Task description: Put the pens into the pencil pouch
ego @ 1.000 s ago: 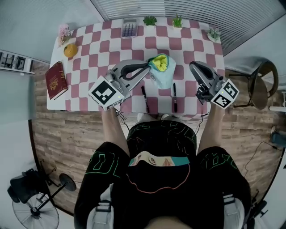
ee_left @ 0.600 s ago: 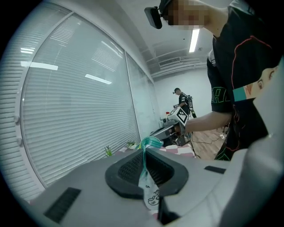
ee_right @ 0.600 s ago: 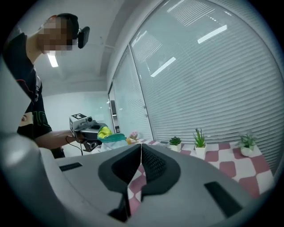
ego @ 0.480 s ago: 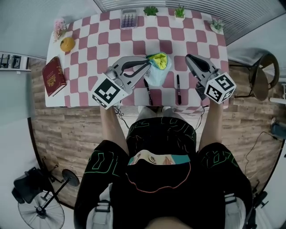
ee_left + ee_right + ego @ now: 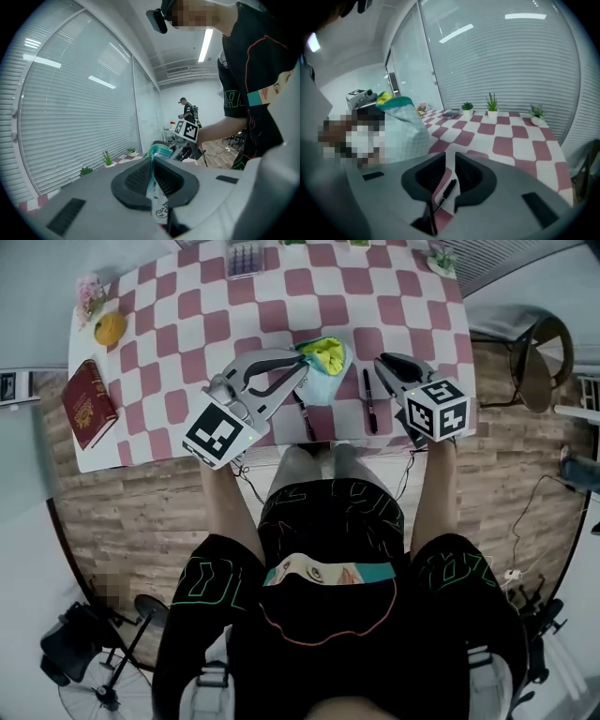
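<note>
The left gripper (image 5: 152,161) is clamped tight on a fold of the pencil pouch (image 5: 158,151), with the printed cloth pinched flat between its pads. In the head view the left gripper (image 5: 300,371) reaches in from the left and holds the pouch (image 5: 328,362) up off the table at its near-left edge. The pouch's yellow-lined mouth is turned upward.

The right gripper (image 5: 450,159) has just been opening, and its jaws stand a narrow slit apart with nothing pressed between them. Through that slit a black pen (image 5: 445,190) shows, lying flat on the table (image 5: 506,140) beneath, its long axis roughly in line with the jaws. From above, the right gripper (image 5: 382,364) sits just right of this pen (image 5: 367,399). The pen's length runs from the near table edge toward the far side.

A second pen (image 5: 305,416) lies almost parallel to it, just below the pouch, between the two grippers. Both pens are outside the pouch.

Farther off on the checked table (image 5: 187,315) are a red book (image 5: 84,404) at the left edge and small potted plants (image 5: 492,105) along the far side.
</note>
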